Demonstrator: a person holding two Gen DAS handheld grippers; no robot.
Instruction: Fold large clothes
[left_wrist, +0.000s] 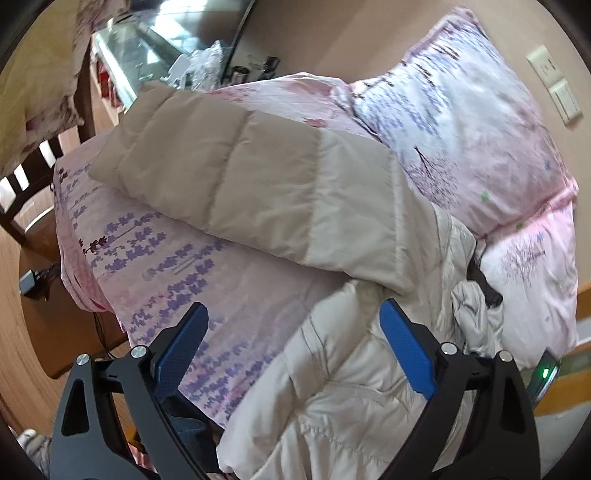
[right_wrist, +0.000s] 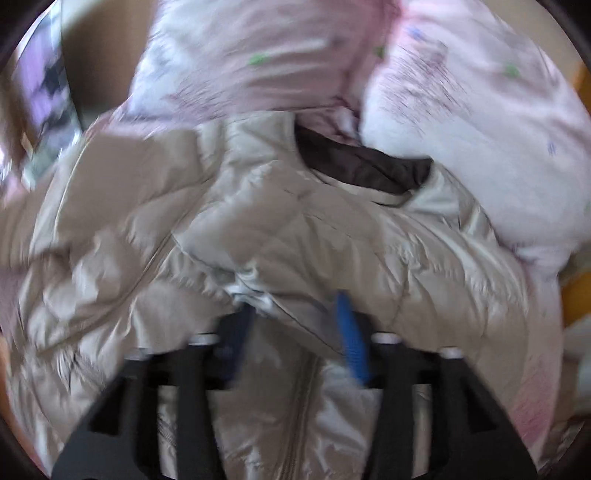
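A beige quilted puffer jacket (left_wrist: 258, 184) lies across a bed with pink floral bedding (left_wrist: 155, 266); one long sleeve stretches up left. My left gripper (left_wrist: 291, 314) is open, its blue pads (left_wrist: 404, 343) either side of the jacket's lower bulk, not gripping. In the blurred right wrist view the jacket (right_wrist: 280, 229) fills the frame, its dark brown collar lining (right_wrist: 362, 166) at top. My right gripper (right_wrist: 295, 314) has its blue fingers (right_wrist: 351, 332) closed on a fold of jacket fabric by the zipper.
Pink floral pillows (left_wrist: 461, 122) sit at the head of the bed against a beige wall with switches (left_wrist: 554, 85). A dark wooden chair (left_wrist: 22, 192) and wooden floor lie left. A phone with a green light (left_wrist: 545, 373) lies right.
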